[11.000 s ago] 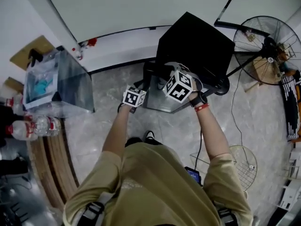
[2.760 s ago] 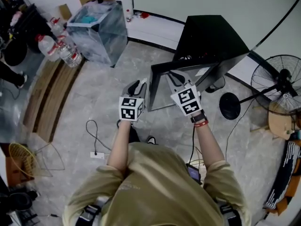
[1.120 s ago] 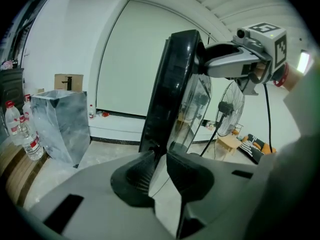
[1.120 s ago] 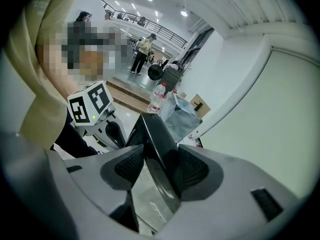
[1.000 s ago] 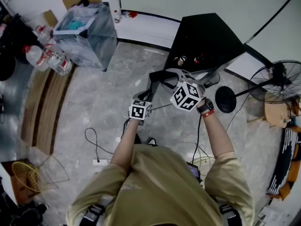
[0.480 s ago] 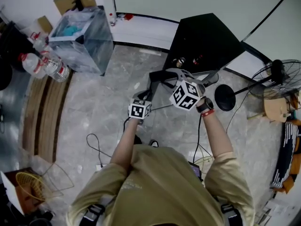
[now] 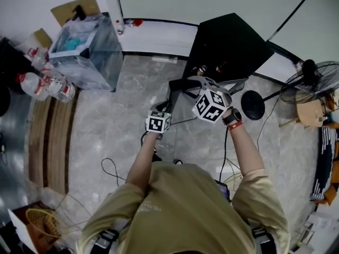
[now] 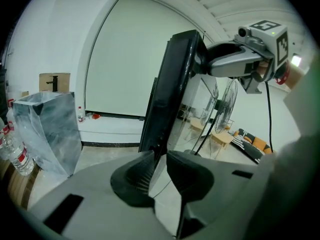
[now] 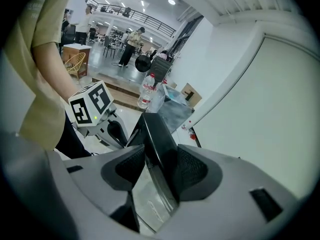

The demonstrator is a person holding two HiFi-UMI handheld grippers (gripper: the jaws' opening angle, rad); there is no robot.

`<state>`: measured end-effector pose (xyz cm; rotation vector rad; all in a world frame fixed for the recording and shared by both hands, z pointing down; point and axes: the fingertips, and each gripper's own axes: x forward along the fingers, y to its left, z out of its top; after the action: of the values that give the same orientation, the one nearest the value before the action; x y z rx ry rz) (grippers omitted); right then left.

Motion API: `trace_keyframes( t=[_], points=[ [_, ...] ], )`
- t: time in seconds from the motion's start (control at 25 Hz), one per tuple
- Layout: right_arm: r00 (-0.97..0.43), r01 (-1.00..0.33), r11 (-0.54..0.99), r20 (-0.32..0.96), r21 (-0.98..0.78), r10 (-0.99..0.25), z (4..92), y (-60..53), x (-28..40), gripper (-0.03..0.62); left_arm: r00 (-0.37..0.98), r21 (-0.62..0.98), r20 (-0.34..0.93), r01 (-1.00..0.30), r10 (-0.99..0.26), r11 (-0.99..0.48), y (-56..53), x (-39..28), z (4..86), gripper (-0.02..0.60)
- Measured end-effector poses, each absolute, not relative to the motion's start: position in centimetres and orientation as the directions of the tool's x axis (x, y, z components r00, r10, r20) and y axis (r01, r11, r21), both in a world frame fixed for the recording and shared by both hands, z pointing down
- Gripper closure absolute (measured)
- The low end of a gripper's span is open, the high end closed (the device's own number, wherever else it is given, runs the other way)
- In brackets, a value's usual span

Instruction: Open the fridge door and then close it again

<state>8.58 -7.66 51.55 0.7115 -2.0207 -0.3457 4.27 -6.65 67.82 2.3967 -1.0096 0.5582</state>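
We record the slim, glossy black, glass-paned fridge door (image 8: pixel 172 79) pinched between ribbed pads of both tools: left gripper (image 8: pixel 160 156) low, right gripper (image 9: pixel 161 151) at its two o'clock.

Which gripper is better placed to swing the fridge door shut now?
Right, probably. The right gripper straddles the thick top edge of the fridge door with both pads against it. The left gripper only pinches the door's edge lower down. Either might manage.
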Motion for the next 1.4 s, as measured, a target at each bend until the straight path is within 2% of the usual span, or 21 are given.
trace_keyframes(
  t=[0.76,1.4],
  points=[
    [-0.268,-0.485,0.707,0.682,0.515,-0.681,51.7,-12.7,8.1,0.375,0.726,0.246,0.542,-0.619,-0.424,-0.746,-12.2,3.9,67.7,0.492],
    [-0.205,-0.574,0.644,0.673,0.505,-0.71,51.6,-17.7,9.1,0.378,0.735,0.245,0.556,-0.591,-0.388,-0.768,-17.8,4.9,67.6,0.492]
  ],
)
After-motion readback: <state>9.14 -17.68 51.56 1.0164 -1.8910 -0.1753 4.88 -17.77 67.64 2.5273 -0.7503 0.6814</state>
